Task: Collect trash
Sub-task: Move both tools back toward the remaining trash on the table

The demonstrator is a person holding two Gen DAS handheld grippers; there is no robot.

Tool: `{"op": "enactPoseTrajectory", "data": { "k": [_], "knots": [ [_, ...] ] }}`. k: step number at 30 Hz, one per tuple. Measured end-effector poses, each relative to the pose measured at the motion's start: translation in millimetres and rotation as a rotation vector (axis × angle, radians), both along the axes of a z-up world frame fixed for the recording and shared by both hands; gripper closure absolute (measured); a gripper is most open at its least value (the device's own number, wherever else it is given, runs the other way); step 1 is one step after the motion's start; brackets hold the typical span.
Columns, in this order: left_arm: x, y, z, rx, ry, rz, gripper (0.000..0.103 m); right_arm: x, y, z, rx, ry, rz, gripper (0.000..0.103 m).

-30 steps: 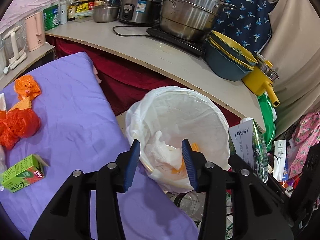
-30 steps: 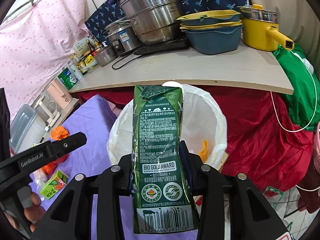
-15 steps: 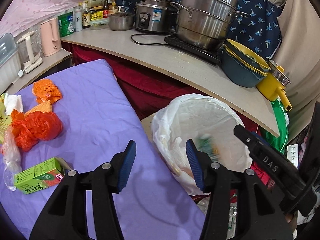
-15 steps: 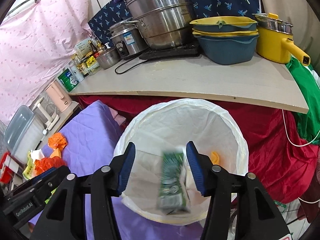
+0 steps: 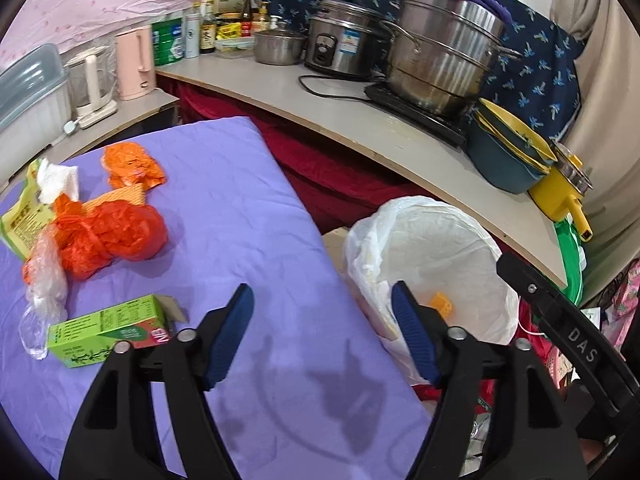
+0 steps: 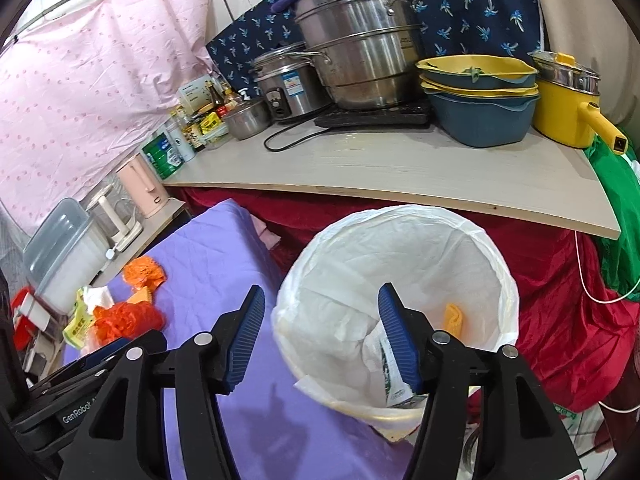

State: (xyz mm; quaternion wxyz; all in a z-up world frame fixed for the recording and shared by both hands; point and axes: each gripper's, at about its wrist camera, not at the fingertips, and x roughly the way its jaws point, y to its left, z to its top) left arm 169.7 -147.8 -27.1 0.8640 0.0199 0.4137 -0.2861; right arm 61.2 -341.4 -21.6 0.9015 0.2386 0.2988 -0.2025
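Nearest the lens in the left wrist view, the left gripper (image 5: pixel 322 300) hangs over the purple cloth (image 5: pixel 240 216) with its jaws released; they have just been opening and nothing lies between the blue pads. Just left of that gripper on the cloth lies a green juice carton (image 5: pixel 106 330) on its side, its top flap open. Beyond the carton, a clear plastic wrapper (image 5: pixel 42 292) touches a crumpled red plastic bag (image 5: pixel 110 238), and farther still lie an orange wrapper (image 5: pixel 134 164), a white tissue (image 5: pixel 56 180) and a yellow-green packet (image 5: pixel 24 220) near the cloth's far left edge. The right gripper (image 6: pixel 322 312) is likewise released, its jaws having just been opening, and it is empty, poised above the near rim of the bin with one finger over the cloth and the other over the liner. The trash bin (image 6: pixel 496 280), lined with a white bag, stands just right of the cloth; inside it a dark green carton (image 6: pixel 390 376) leans against the near wall, beside white paper and an orange scrap (image 6: pixel 454 316). Behind the bin hangs red fabric (image 6: pixel 560 280) under a pale counter (image 6: pixel 400 164), which carries a steel steamer pot (image 6: pixel 360 52), a rice cooker (image 6: pixel 288 80), stacked blue and yellow basins (image 6: pixel 480 108) and a yellow pot (image 6: pixel 564 104).
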Motion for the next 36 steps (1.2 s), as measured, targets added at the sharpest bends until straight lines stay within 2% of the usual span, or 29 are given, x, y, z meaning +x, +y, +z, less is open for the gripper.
{"op": "enactPoseTrajectory", "data": {
  "k": [15,18,24,36],
  "knots": [
    [22.8,113.0,-6.5,-0.016,0.037,0.208,0.032,35.2,85.7,-0.1,0.0,0.016,0.184,0.044],
    [29.8,138.0,-10.7,-0.015,0.065,0.256,0.025,44.4,103.5,-2.6,0.003,0.024,0.218,0.044],
    [43.0,190.7,-23.9,-0.039,0.106,0.362,0.024,63.1,135.1,-9.2,0.006,0.044,0.282,0.044],
    [74.9,247.3,-48.5,-0.016,0.137,0.475,0.024,100.7,180.6,-27.4,0.007,0.09,0.363,0.044]
  ]
}}
